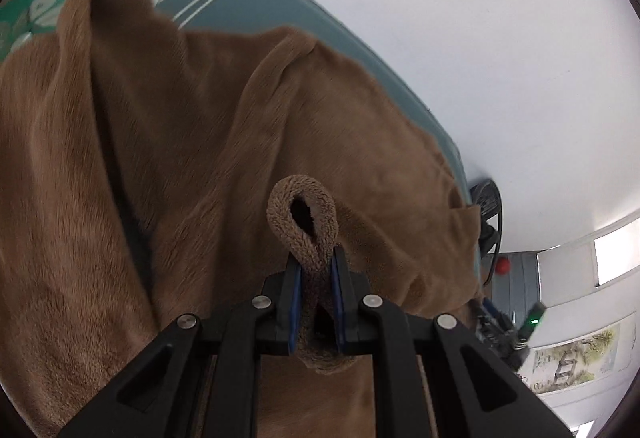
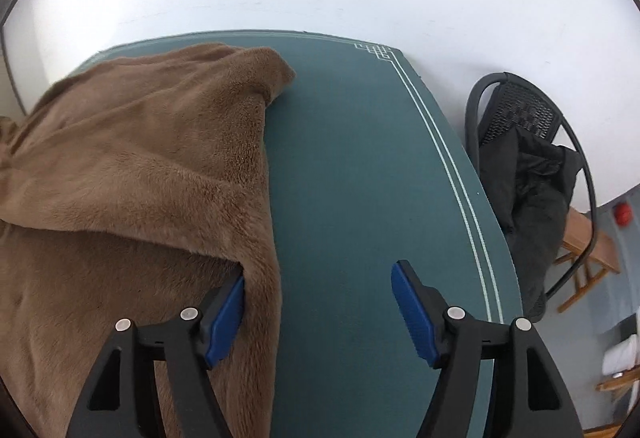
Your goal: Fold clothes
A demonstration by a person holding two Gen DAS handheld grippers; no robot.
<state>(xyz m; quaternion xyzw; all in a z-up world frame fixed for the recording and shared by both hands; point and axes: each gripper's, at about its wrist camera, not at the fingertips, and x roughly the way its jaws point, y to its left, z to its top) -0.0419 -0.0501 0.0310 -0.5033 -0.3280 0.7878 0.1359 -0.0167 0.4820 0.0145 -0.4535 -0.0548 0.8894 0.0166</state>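
Observation:
A brown fleece garment (image 1: 160, 157) lies crumpled over the teal table (image 1: 248, 5) and fills most of the left wrist view. My left gripper (image 1: 316, 258) is shut on a pinched fold of it, and a loop of fleece sticks up past the blue pads. In the right wrist view the same garment (image 2: 140, 157) covers the left half of the table (image 2: 352, 157). My right gripper (image 2: 320, 274) stands open at the garment's right edge. Its left pad (image 2: 226, 314) is against the fleece; its right pad (image 2: 412, 310) is over bare tabletop. A strip of the edge lies between the jaws, unpressed.
A black mesh chair (image 2: 520, 109) with dark clothing (image 2: 532, 189) draped on it stands right of the table. Behind it is a wooden stool (image 2: 592, 246). A white wall runs behind the table. A green patterned item (image 1: 36, 9) shows at far left.

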